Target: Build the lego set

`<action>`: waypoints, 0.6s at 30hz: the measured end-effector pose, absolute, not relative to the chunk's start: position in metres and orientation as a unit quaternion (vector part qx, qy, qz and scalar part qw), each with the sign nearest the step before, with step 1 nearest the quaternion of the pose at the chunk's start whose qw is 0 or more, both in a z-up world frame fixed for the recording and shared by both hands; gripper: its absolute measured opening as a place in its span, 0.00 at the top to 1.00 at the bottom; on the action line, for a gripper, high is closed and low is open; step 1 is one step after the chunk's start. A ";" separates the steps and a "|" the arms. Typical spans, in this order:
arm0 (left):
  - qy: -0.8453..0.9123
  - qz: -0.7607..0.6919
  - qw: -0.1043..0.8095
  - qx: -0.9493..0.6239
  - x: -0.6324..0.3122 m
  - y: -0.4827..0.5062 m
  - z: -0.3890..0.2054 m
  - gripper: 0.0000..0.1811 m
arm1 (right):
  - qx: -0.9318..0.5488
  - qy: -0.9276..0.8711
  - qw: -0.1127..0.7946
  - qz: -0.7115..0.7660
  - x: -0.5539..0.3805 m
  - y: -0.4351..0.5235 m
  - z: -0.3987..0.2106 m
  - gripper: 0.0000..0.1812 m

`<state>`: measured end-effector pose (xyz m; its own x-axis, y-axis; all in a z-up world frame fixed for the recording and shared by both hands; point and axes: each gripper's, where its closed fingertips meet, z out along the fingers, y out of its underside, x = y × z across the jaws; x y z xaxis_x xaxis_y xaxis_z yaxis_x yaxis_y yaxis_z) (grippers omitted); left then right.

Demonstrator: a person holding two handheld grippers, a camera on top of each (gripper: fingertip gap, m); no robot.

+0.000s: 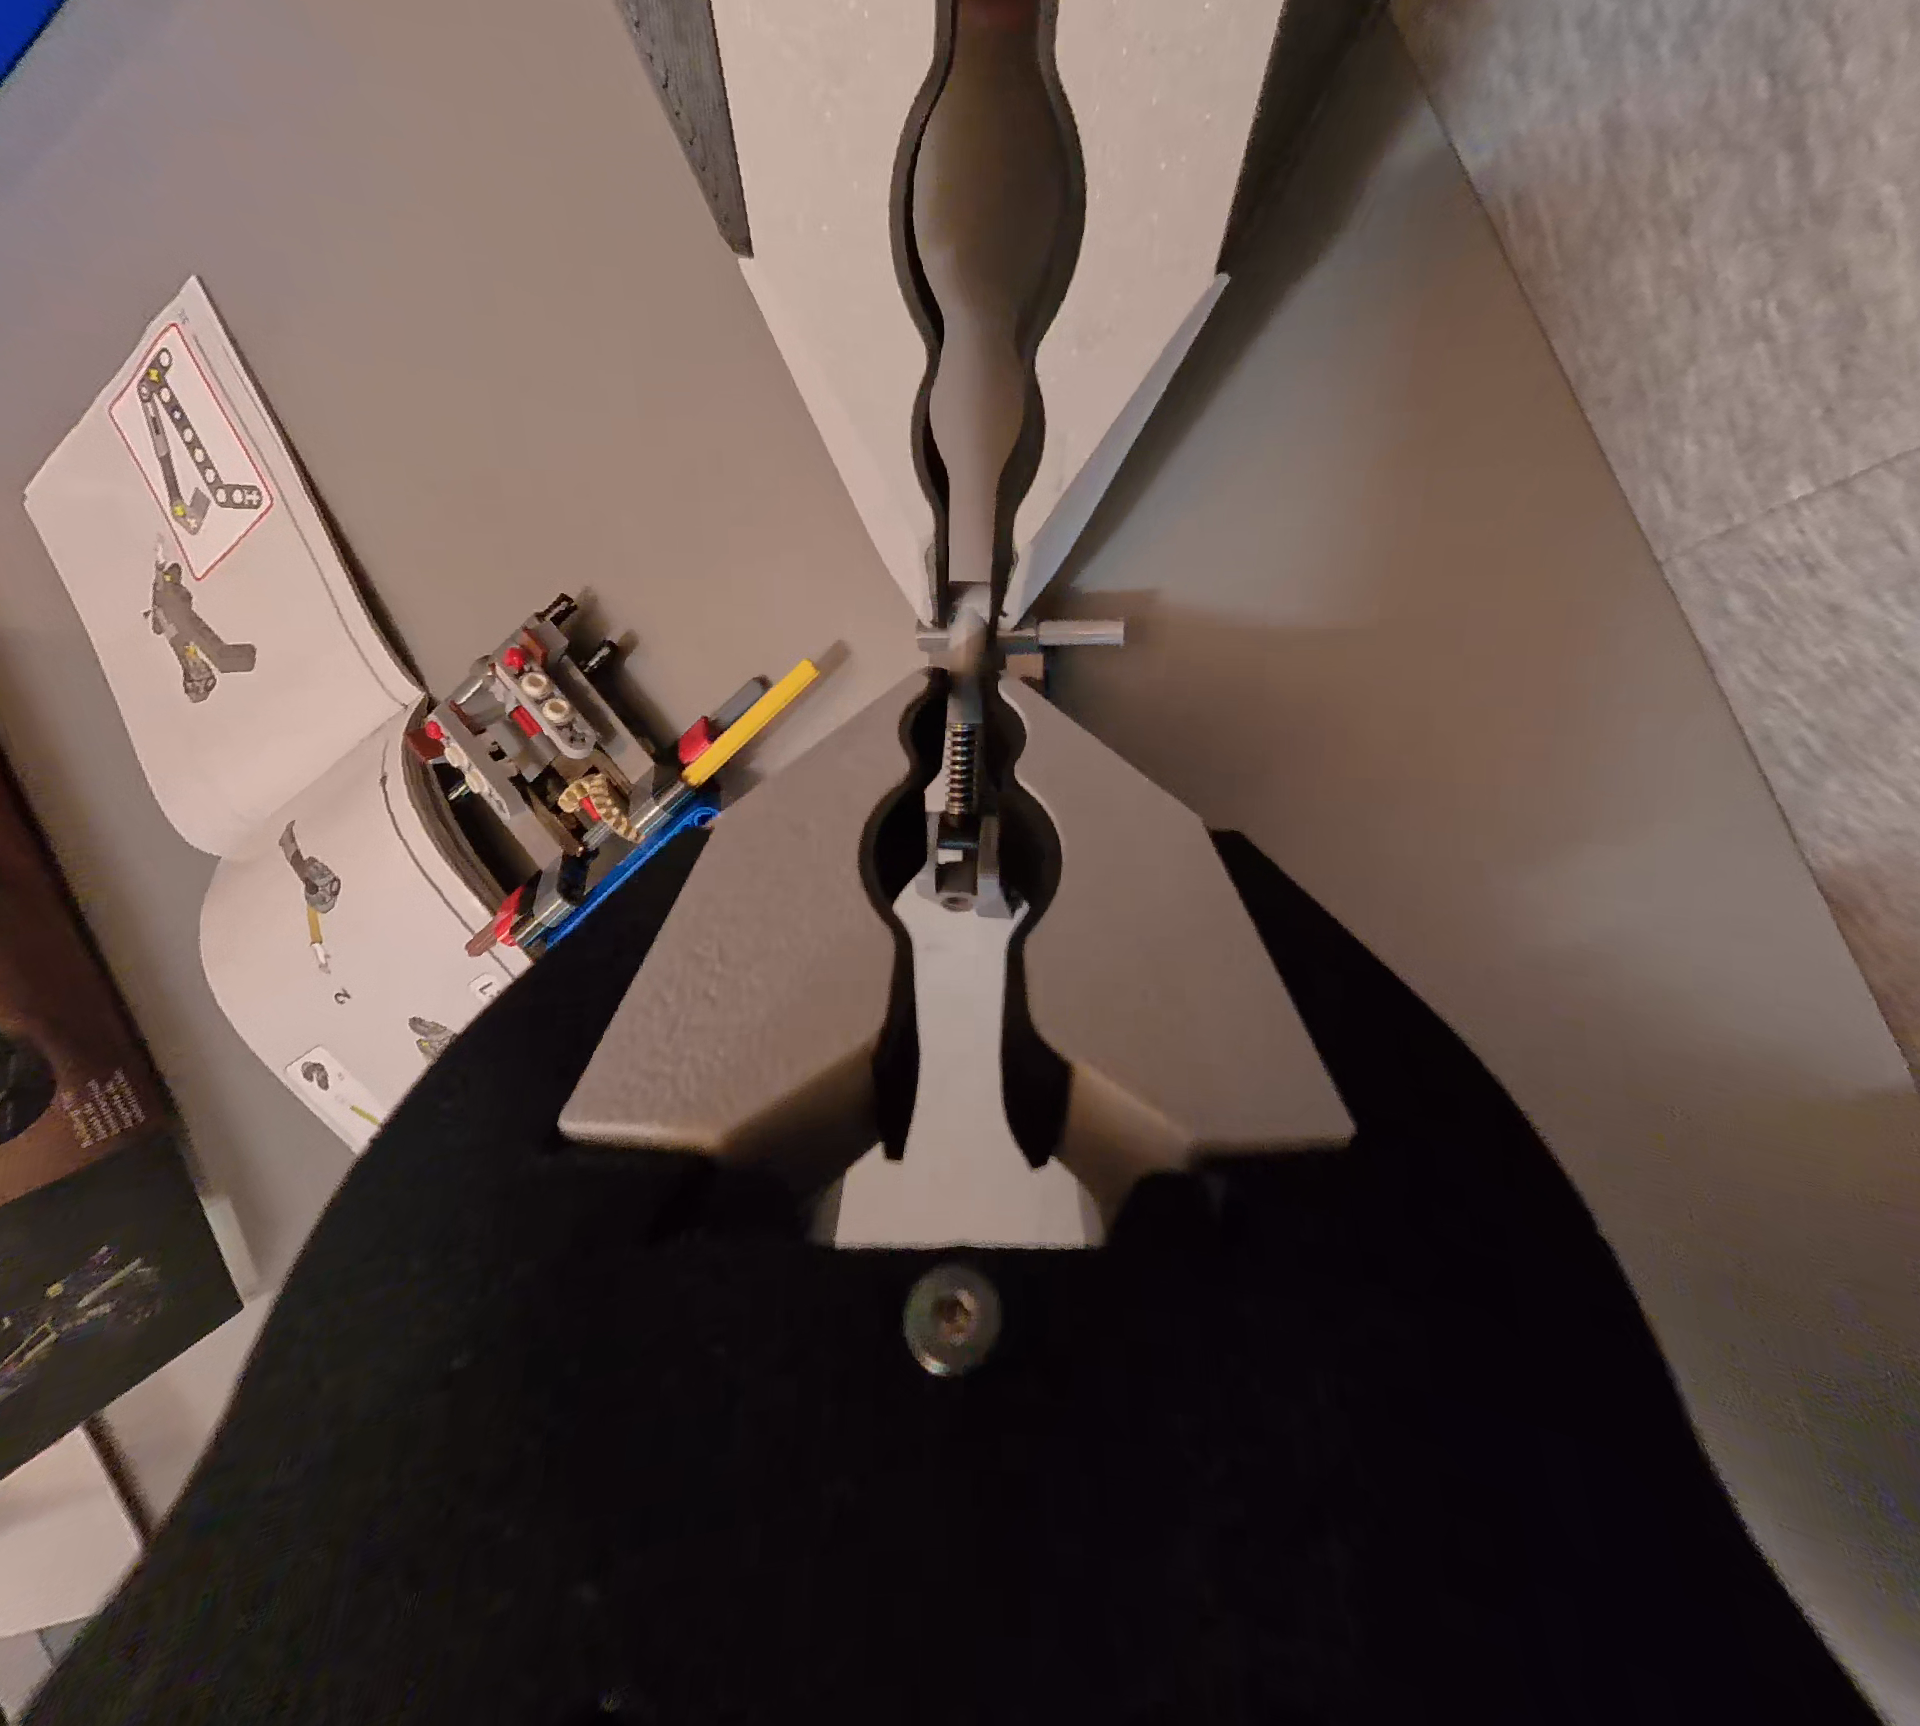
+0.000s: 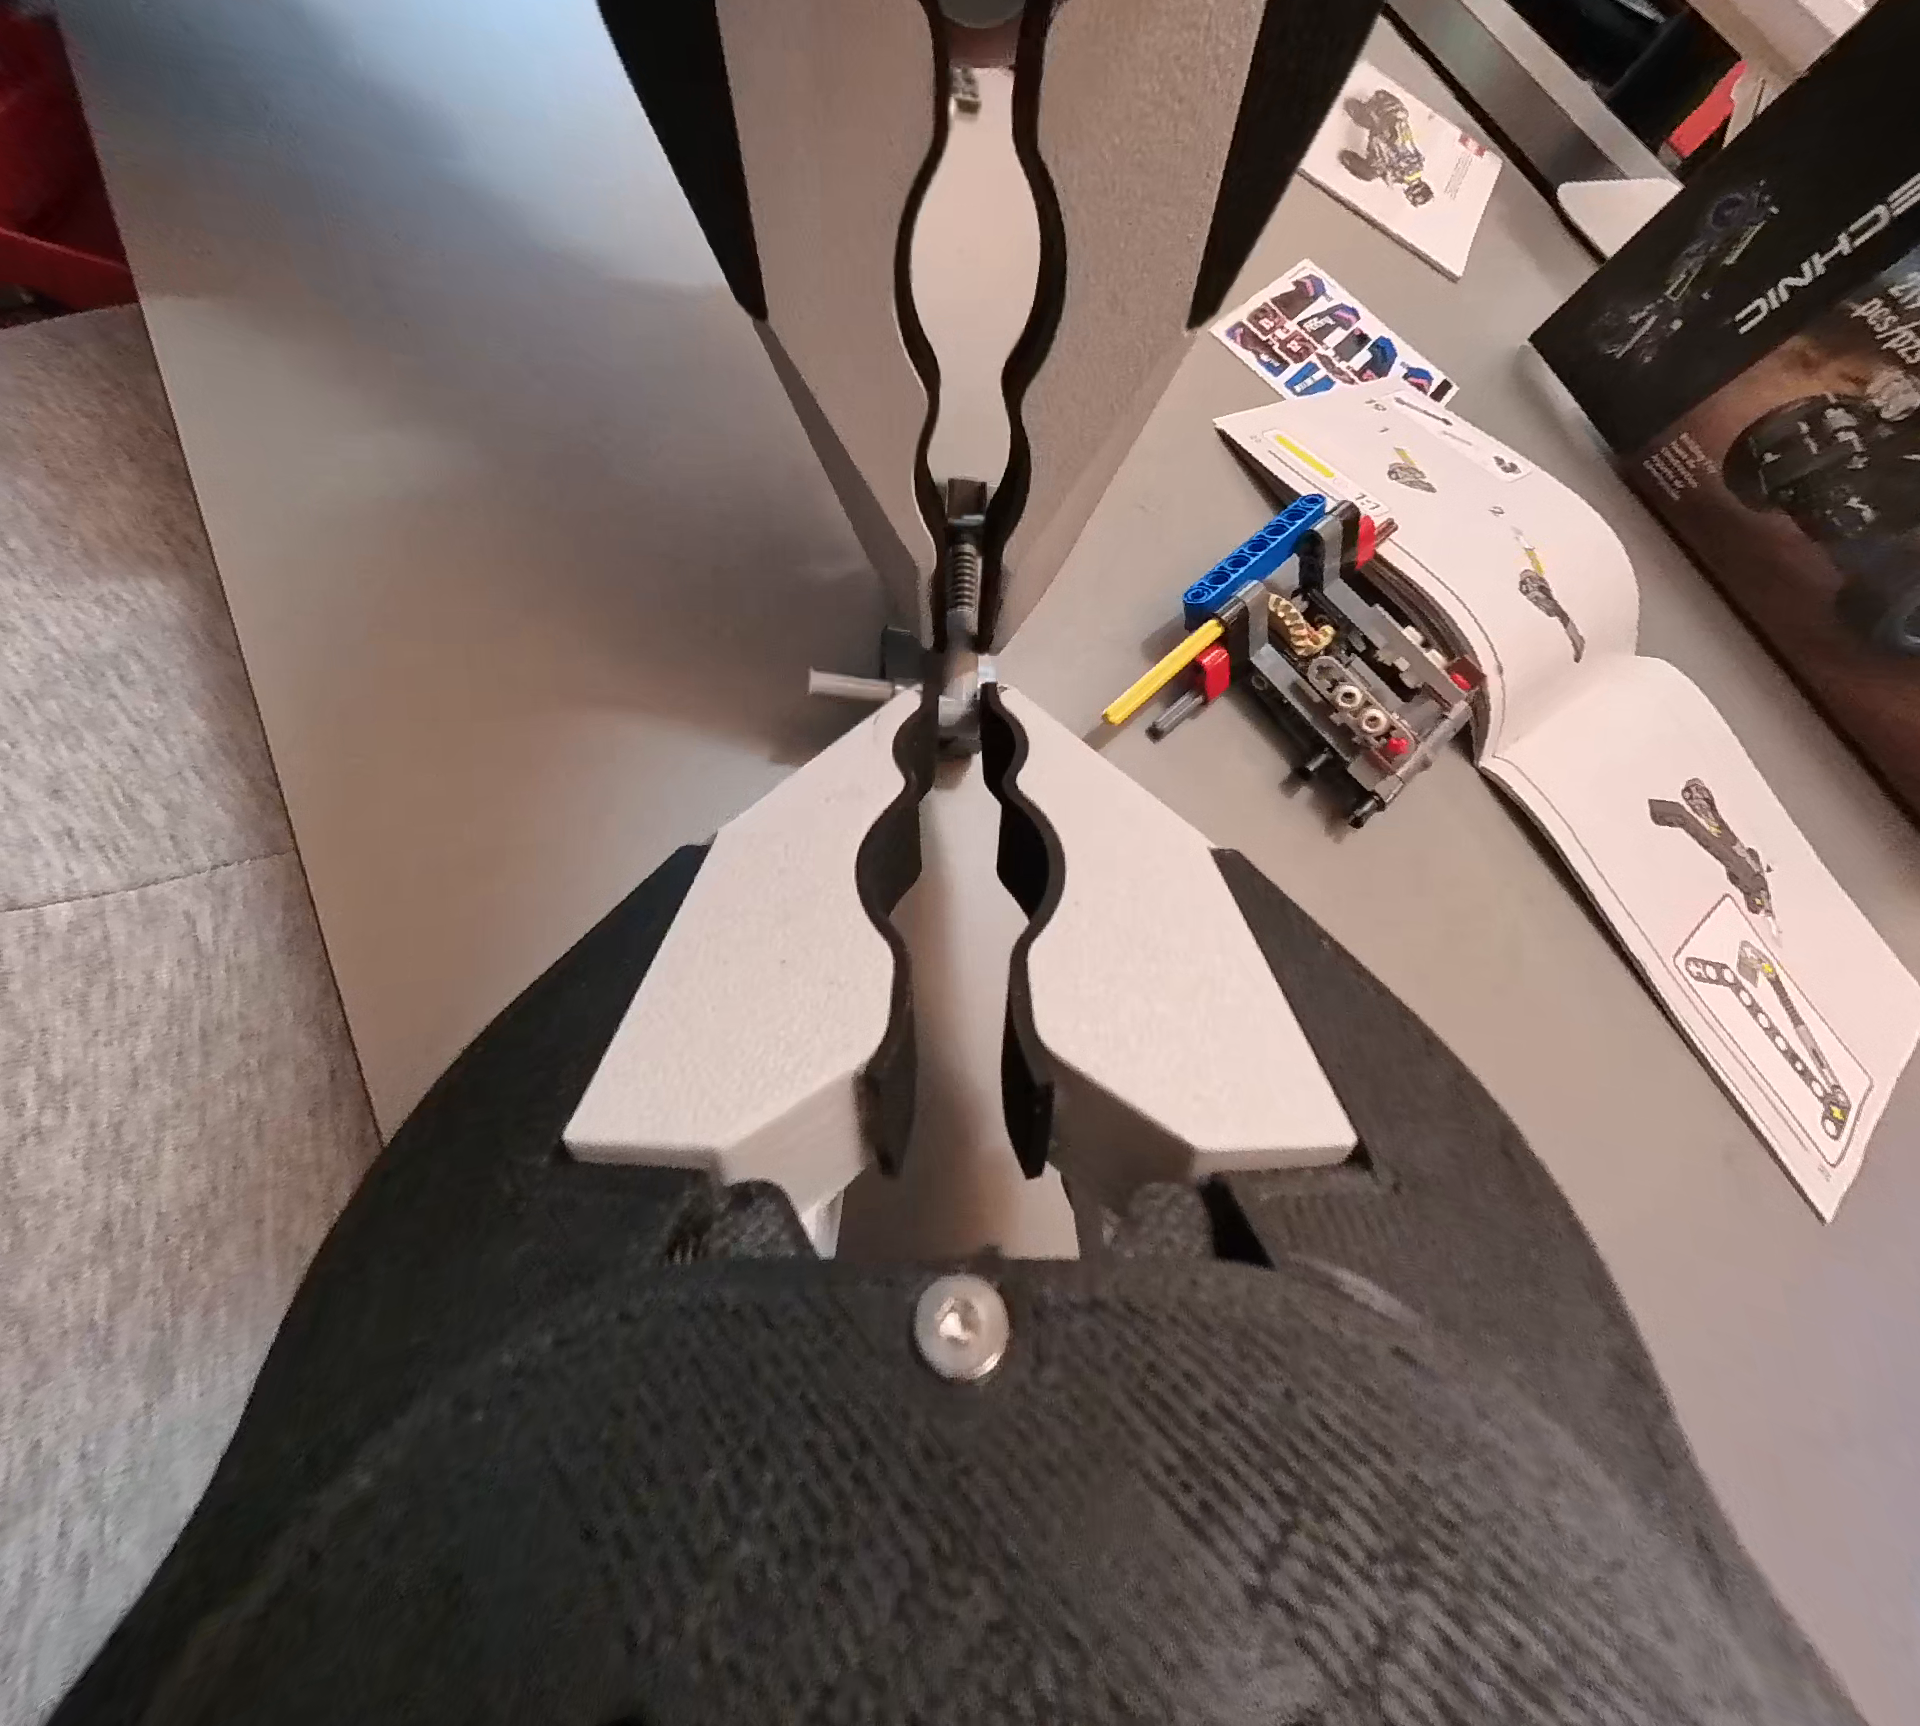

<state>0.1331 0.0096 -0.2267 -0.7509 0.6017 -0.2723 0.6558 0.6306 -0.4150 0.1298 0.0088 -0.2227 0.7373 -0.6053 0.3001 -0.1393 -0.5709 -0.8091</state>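
Observation:
My two grippers meet tip to tip above the grey table. My left gripper (image 1: 966, 702) is shut on a grey shock absorber with a metal spring (image 1: 964, 767), which lies along its fingers. In the right wrist view, the left gripper (image 2: 961, 627) comes in from the top with the spring (image 2: 964, 577). My right gripper (image 2: 961, 722) is shut on a grey connector (image 2: 961, 689) at the shock absorber's end. A grey axle (image 2: 847, 684) sticks out sideways from it. The right gripper also shows in the left wrist view (image 1: 966, 598), as does the connector (image 1: 971, 637).
A partly built model (image 2: 1320, 668) with a blue beam (image 2: 1252, 554) and yellow axle (image 2: 1158, 674) lies against an open instruction booklet (image 2: 1621, 845). A sticker sheet (image 2: 1330, 346), a leaflet (image 2: 1403, 170) and the set's box (image 2: 1766, 388) lie beyond. The table edge borders grey carpet (image 2: 104, 637). The tips of both grippers are at nearly the same place.

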 end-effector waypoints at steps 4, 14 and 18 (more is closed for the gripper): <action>0.898 -0.247 0.062 0.358 0.133 0.010 -0.226 0.99 | -0.840 0.214 0.408 -0.287 0.129 0.010 -0.223 0.97; 0.902 -0.222 0.074 0.364 0.141 0.015 -0.225 1.00 | -0.833 0.209 0.422 -0.290 0.130 0.007 -0.218 0.96; 0.906 -0.236 0.057 0.346 0.141 0.015 -0.223 1.00 | -0.838 0.203 0.422 -0.279 0.127 0.004 -0.220 0.94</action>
